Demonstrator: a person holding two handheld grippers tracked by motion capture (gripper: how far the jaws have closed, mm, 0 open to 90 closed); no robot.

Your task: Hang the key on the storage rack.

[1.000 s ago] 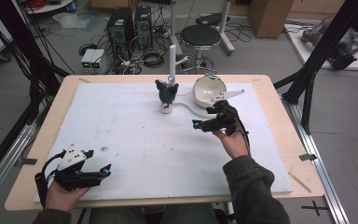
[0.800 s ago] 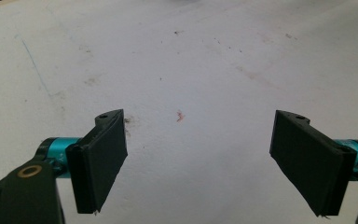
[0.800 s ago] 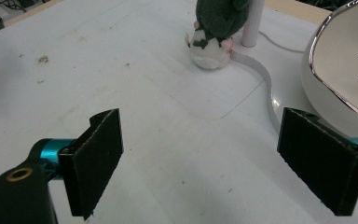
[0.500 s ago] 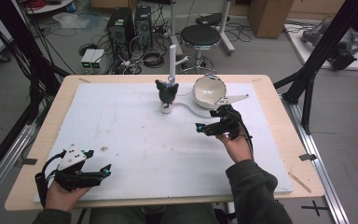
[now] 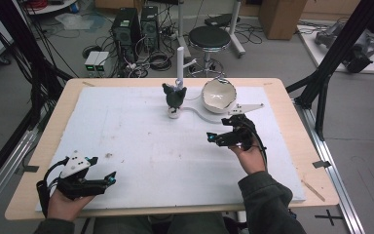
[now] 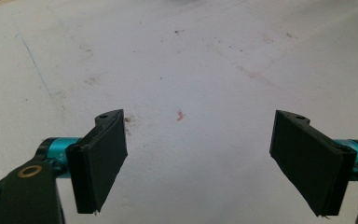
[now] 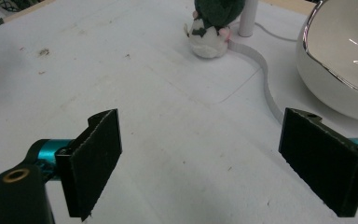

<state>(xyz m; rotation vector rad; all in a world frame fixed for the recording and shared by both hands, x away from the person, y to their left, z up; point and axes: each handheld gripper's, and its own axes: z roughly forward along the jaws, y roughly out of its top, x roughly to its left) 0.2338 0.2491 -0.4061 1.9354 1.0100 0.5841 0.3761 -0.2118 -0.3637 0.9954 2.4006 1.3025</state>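
- Our right gripper [image 5: 217,138] hovers over the white mat [image 5: 126,126] with its jaws spread wide and nothing between them.
- It points toward the small plush toy [image 7: 212,23], which stands upright at the far middle of the mat, against the foot of a white post [image 5: 179,66].
- The white bowl [image 5: 219,95] sits just right of the toy, apart from it and empty.
- Our left gripper [image 5: 102,181] rests at the near left corner, released, well apart from both.
- We judge the work barely begun: the toy is ungrasped, and reaching, closing and moving remain.
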